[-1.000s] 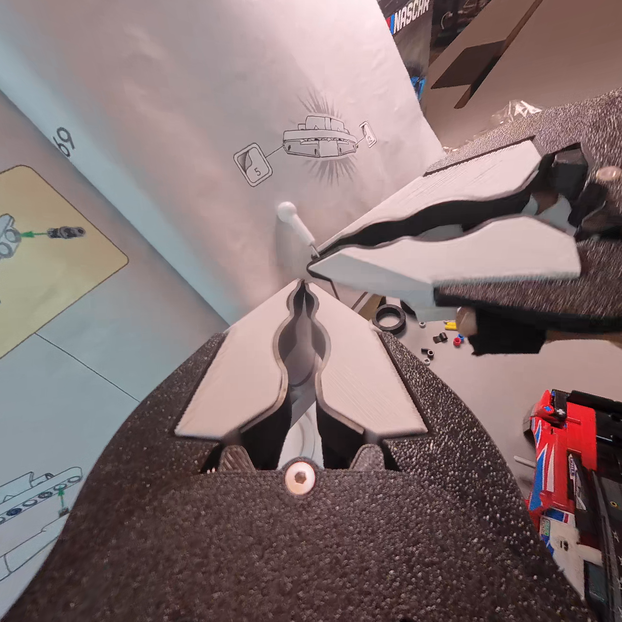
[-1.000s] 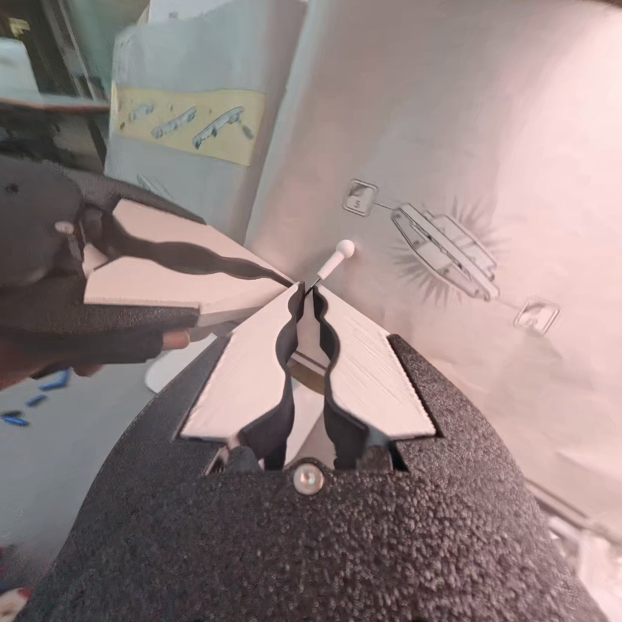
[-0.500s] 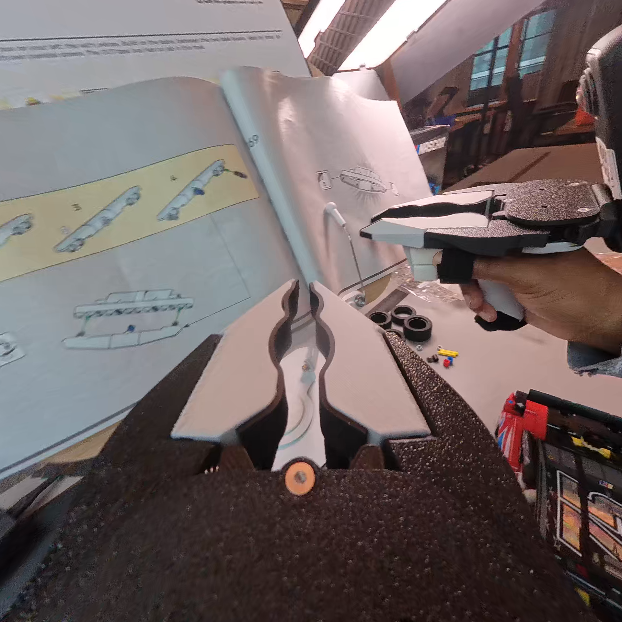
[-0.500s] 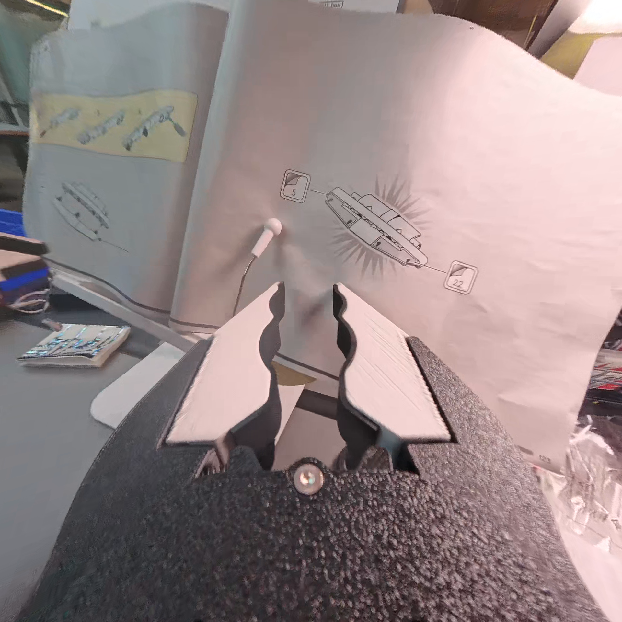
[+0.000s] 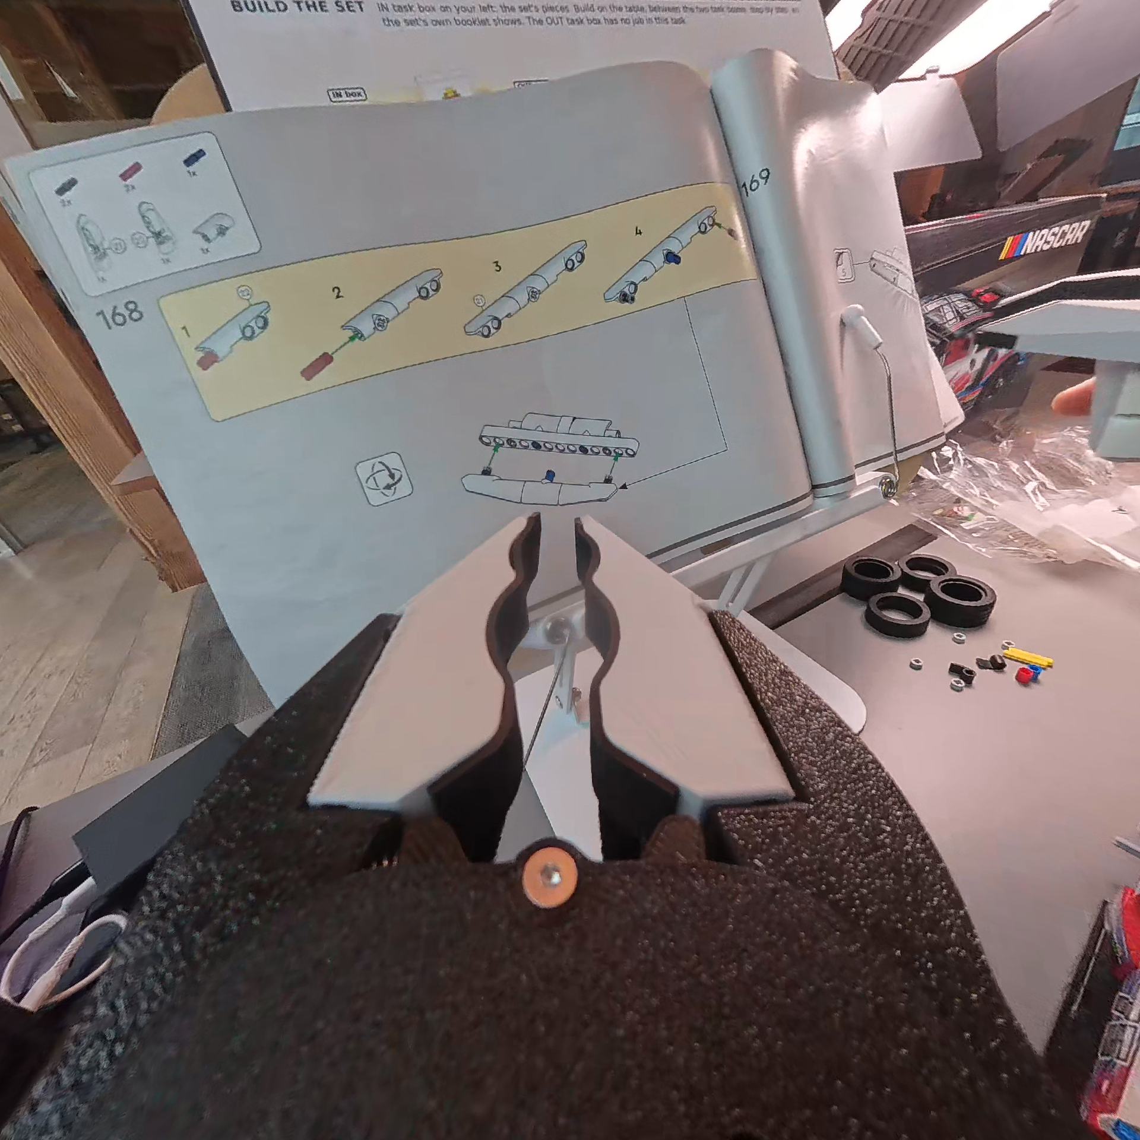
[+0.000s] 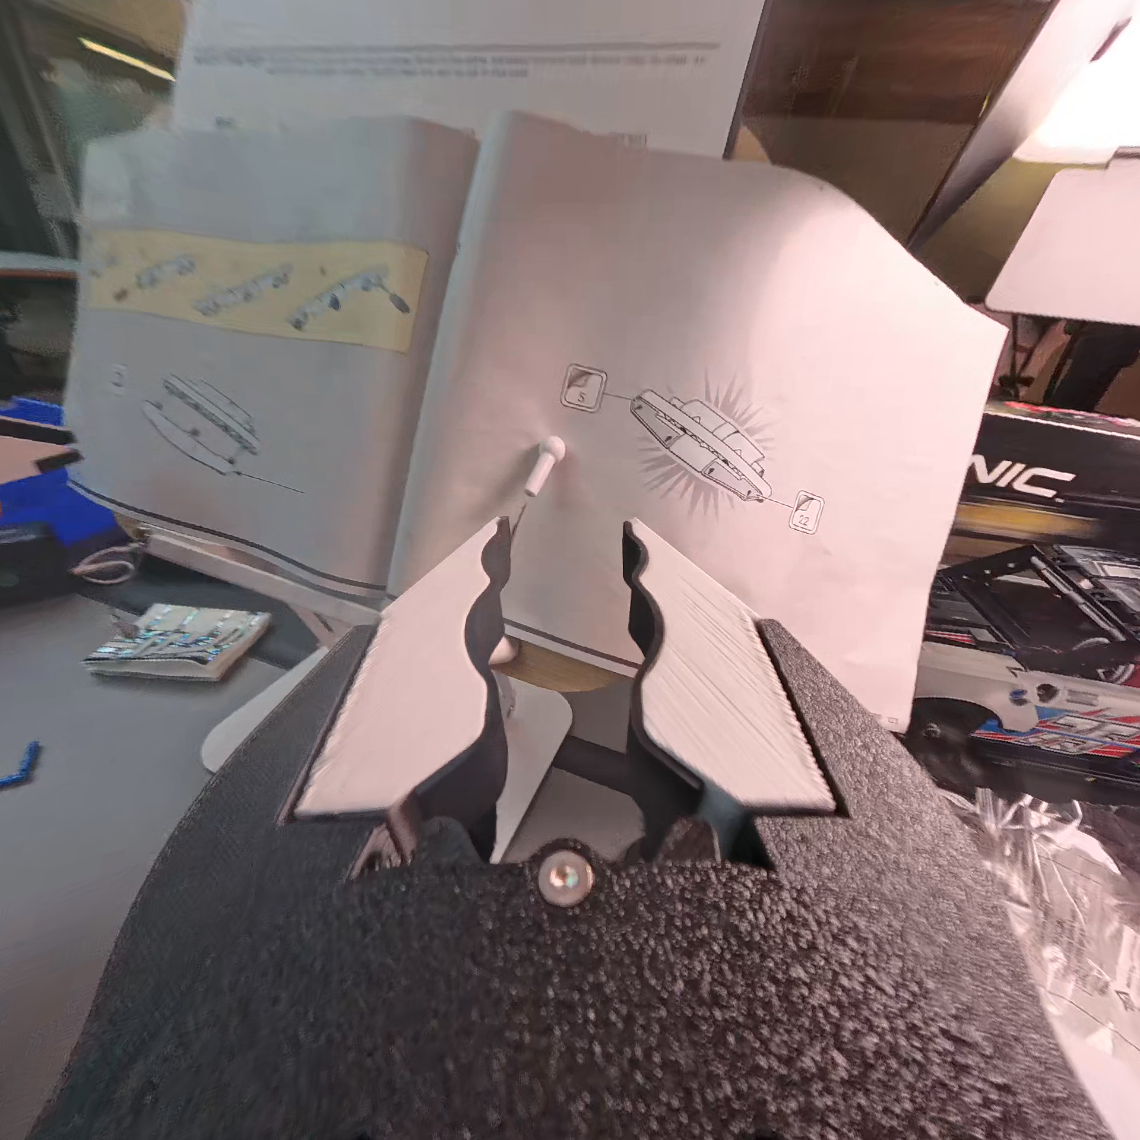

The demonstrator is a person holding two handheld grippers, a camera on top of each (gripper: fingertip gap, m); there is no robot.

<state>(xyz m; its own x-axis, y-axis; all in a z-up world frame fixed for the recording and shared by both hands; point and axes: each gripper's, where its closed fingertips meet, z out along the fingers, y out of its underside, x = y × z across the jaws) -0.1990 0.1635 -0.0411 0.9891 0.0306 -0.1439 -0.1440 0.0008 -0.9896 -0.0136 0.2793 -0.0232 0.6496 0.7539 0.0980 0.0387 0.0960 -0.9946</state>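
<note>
An open instruction booklet [image 5: 432, 419] stands upright on a white stand [image 5: 820, 518]. A thin wire arm with a white tip [image 5: 860, 324] presses on the right-hand page. My left gripper [image 5: 558, 524] is open by a narrow gap and empty, a short way in front of the left page's lower edge. My right gripper [image 6: 565, 527] is open wide and empty, facing the right page [image 6: 709, 277], just below the wire arm's white tip [image 6: 546, 459]. The right gripper also shows at the right edge of the left wrist view [image 5: 1011, 321], level with the wire arm.
Several black tyres [image 5: 919, 589] and small loose parts [image 5: 999, 663] lie on the grey table to the right. Crumpled plastic bags [image 5: 1018, 487] and a race-car box [image 6: 1049, 555] are farther right. A red model car [image 5: 1116, 987] is at the lower right. A small shiny booklet [image 6: 179, 641] lies on the left. About 20 cm separates my left fingertips from my right.
Both grippers have drawn back from the wire arm on the right page, where their tips met. The right jaws have opened wide and the left have opened slightly.
</note>
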